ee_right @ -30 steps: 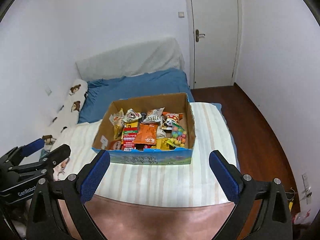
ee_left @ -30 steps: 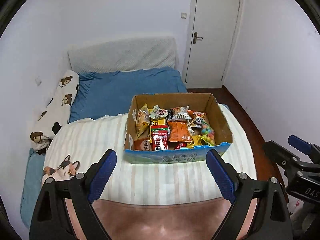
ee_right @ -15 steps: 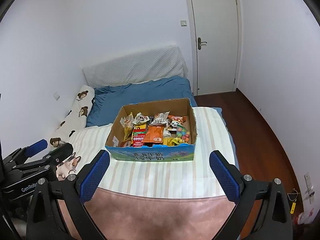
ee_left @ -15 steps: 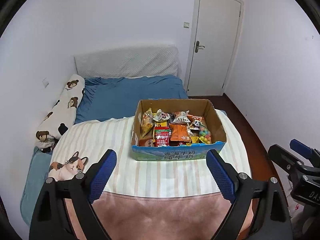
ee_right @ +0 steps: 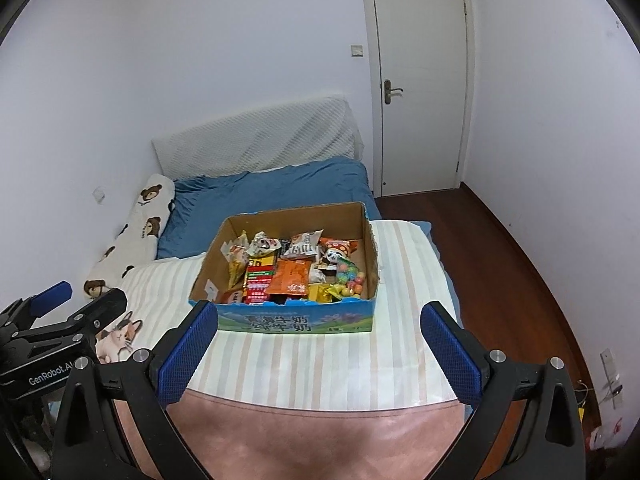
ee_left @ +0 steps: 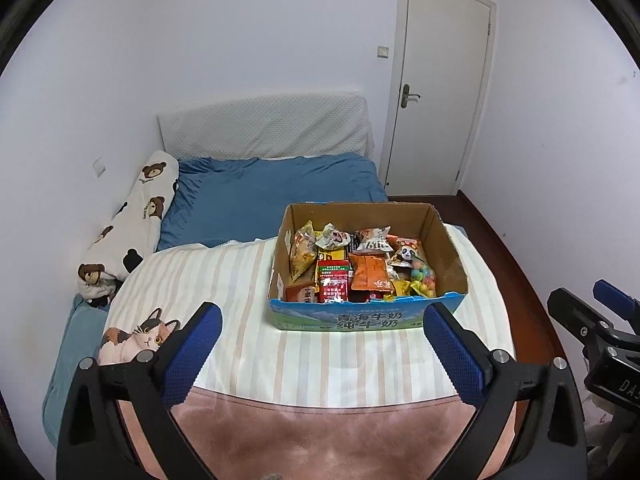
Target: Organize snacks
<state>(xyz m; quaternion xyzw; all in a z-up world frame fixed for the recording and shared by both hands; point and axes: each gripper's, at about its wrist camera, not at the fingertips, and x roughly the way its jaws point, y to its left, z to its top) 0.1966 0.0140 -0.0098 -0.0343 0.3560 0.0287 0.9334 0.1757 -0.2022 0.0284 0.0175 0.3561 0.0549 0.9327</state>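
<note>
fingers of the left gripper (ee_left: 322, 328), blue-padded, fill the lower part of the left wrist frame; its jaws are opening, wide apart, with nothing between them. the right gripper (ee_right: 320, 326) also stands spread wide with an empty gap in the lower part of its own frame. beyond both, at frame centre, a cardboard box (ee_left: 444, 236) with a blue printed front sits on a striped blanket (ee_left: 240, 276) over the bed. snack packets (ee_left: 356, 268) fill it: an orange pouch (ee_right: 290, 278) in the middle, a bag of coloured candy balls (ee_left: 424, 276) at its right. a bear-print pillow (ee_left: 132, 216) lies at left against the wall, and a white door (ee_right: 420, 88) stands closed at upper right.
</note>
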